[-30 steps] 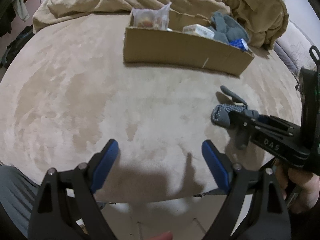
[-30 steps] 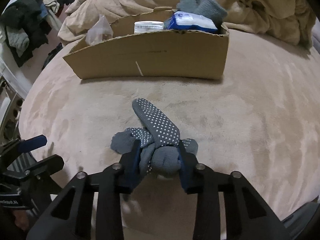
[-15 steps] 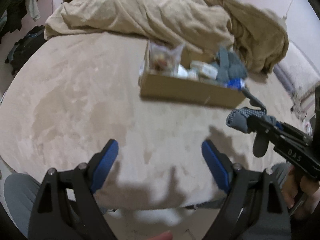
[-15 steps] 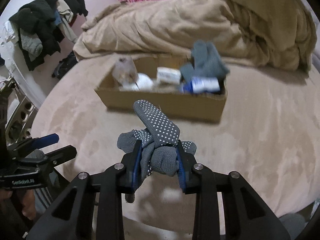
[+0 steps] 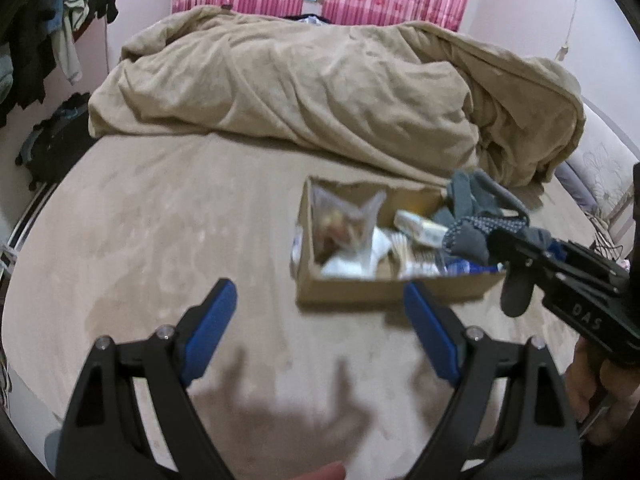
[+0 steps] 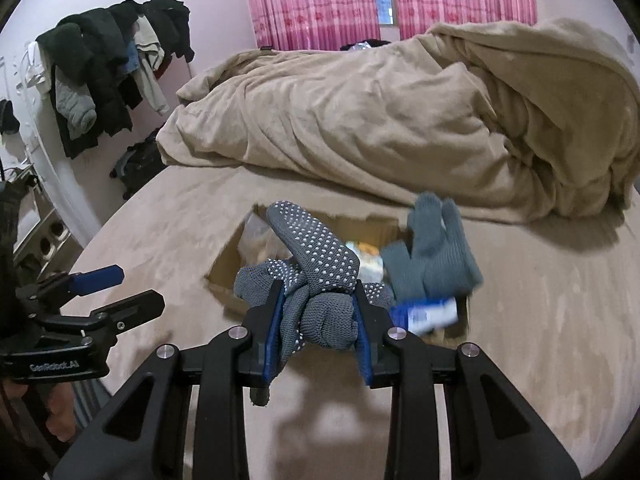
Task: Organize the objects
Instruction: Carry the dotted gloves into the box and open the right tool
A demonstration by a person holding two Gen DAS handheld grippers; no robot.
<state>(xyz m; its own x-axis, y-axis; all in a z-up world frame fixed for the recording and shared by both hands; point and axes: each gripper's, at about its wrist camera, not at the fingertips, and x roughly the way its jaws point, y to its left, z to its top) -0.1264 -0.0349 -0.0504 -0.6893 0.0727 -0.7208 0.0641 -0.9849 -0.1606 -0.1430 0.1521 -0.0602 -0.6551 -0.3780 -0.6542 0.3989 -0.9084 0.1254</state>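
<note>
My right gripper point(image 6: 318, 326) is shut on a grey glove with white dots point(image 6: 316, 264) and holds it in the air just above the near side of a cardboard box point(image 5: 360, 290) on the bed. The same gripper and glove point(image 5: 472, 232) show at the right of the left wrist view. The box holds a clear plastic bag point(image 5: 344, 224), a white packet point(image 5: 420, 226), a blue packet point(image 6: 424, 314) and a plain grey glove point(image 6: 436, 252). My left gripper point(image 5: 316, 332) is open and empty, raised over the bed, left of the box.
A crumpled tan blanket point(image 5: 320, 80) lies across the far side of the beige bed point(image 5: 140, 220). Clothes hang on a rack point(image 6: 104, 76) at the left wall. Pink curtains point(image 6: 320, 0) cover the window behind.
My right gripper has lifted the dotted glove off the bed and carried it up and forward to over the box. Both grippers have risen; the left stays open.
</note>
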